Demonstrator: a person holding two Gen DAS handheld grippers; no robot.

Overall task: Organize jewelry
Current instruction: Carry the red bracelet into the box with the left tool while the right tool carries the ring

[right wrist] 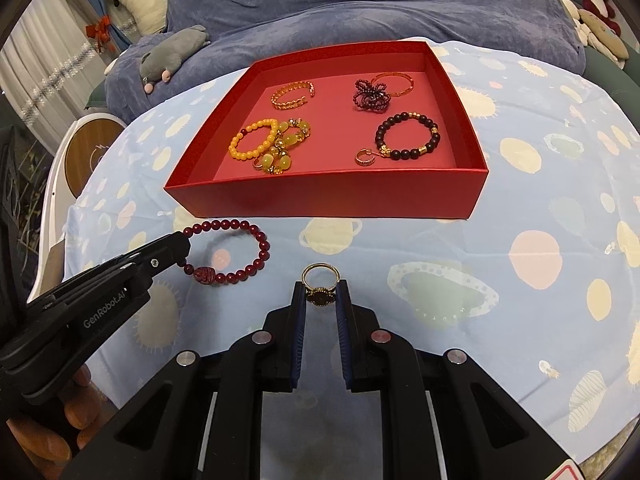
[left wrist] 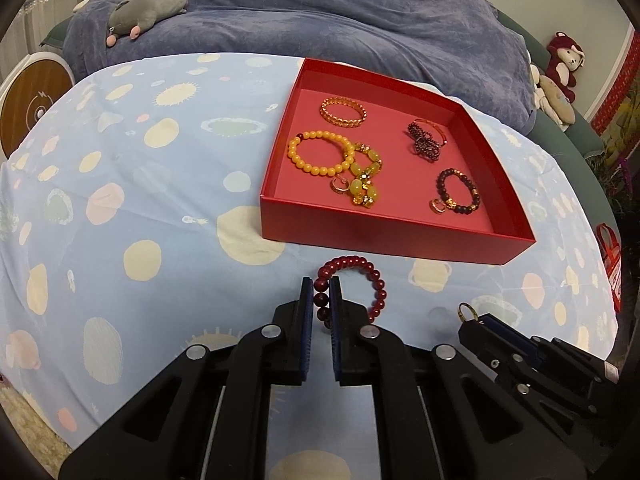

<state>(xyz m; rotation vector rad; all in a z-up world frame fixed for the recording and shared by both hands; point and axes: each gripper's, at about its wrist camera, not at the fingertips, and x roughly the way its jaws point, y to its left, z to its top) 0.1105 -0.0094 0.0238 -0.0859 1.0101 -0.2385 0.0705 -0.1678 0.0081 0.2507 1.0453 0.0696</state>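
Note:
A dark red bead bracelet (left wrist: 372, 276) lies on the patterned cloth in front of the red tray (left wrist: 384, 236). My left gripper (left wrist: 321, 292) is shut on the bracelet's left side; the bracelet also shows in the right wrist view (right wrist: 240, 252). My right gripper (right wrist: 321, 294) is shut on a gold ring (right wrist: 320, 280) with a dark oval face, just above the cloth. The ring shows at the right gripper's tip in the left wrist view (left wrist: 467, 312). The tray (right wrist: 320, 196) holds several bracelets and rings.
The table is covered by a light blue cloth (left wrist: 140, 200) with planet prints. A blue-covered sofa (left wrist: 320, 12) with a grey plush toy (left wrist: 148, 12) stands behind it. A round white stool (right wrist: 80, 156) stands at the left. Plush toys (left wrist: 560, 76) sit at the right.

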